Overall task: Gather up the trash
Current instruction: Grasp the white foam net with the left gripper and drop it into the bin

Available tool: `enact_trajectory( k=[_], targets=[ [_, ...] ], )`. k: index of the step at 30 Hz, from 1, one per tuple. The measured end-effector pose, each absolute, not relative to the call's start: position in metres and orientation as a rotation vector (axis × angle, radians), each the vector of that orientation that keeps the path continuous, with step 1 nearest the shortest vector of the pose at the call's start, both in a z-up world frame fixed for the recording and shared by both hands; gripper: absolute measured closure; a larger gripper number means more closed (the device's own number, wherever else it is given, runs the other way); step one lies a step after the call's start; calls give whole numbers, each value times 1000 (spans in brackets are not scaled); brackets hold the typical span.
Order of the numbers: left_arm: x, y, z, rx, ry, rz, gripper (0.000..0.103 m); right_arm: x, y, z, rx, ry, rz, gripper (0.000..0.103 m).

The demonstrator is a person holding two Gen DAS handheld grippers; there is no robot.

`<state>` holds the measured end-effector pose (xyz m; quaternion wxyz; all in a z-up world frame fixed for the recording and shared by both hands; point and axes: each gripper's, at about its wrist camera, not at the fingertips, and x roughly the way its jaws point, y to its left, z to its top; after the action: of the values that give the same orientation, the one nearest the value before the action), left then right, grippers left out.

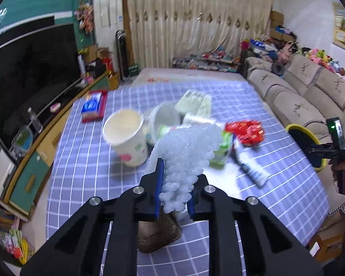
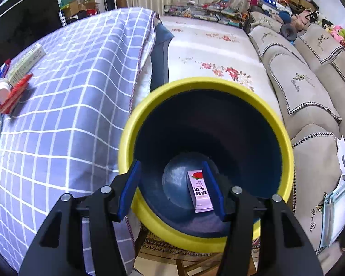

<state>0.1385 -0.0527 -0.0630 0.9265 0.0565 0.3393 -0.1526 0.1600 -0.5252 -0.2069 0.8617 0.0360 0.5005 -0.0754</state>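
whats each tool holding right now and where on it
Left tool: bubble wrap, pinched at its near end. Right tool: the yellow-rimmed bin, gripped by its near rim.

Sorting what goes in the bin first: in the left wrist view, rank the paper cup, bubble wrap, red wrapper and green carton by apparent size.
1. bubble wrap, though nearest the camera
2. paper cup
3. red wrapper
4. green carton, partly hidden, so unsure

Yellow-rimmed bin (image 2: 285, 142), pink carton (image 2: 199, 191) (inside)

Beside the white paper cup (image 1: 126, 135) on the lavender, white-gridded tablecloth (image 1: 276, 184) lie pale translucent bubble wrap (image 1: 186, 151) and a red wrapper (image 1: 245, 130). The yellow-rimmed, dark-blue bin (image 2: 285, 142) holds a pink carton (image 2: 200, 191).
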Motion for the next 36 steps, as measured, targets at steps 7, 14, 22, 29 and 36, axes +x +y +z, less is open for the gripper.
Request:
enact_trajectory(
  k=[7,14,22,29,36],
  targets=[
    [131,-118,-35,159,673,-508,86,126,-534,-175,97,944,-182,49],
    [139,-250,-47,258,688,-809,85,58,-571,-154,140,875,-285,48],
    [148,-406,-84,408,721,-1015,85,16,-603,-157,190,858,-365,46],
    [176,-500,-136,489,797,-975,55,9,-611,-163,210,858,-379,42],
    [190,-516,-149,459,816,-950,32,8,-609,-170,220,875,-375,40]
  ],
)
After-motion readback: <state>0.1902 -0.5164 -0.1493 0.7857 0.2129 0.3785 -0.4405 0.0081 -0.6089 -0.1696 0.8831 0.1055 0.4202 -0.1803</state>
